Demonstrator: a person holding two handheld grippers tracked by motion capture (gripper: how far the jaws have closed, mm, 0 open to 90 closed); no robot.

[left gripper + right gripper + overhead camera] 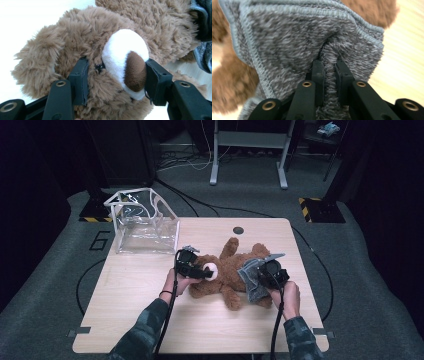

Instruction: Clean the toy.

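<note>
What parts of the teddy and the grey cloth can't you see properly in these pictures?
- Teddy bear: in the high view, the grey cloth and right gripper cover part of its body.
- Teddy's face: in the left gripper view, the left gripper jaws clamp the head and mask one eye.
- Cloth: the right gripper view cuts off its lower edge; the bear behind is blurred.
- Clear bag: contents too small to tell.

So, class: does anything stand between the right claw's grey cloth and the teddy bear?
Nothing visible does. The right claw pinches a fold of the grey cloth, which already lies against the teddy bear, whose head the left claw holds.
</note>
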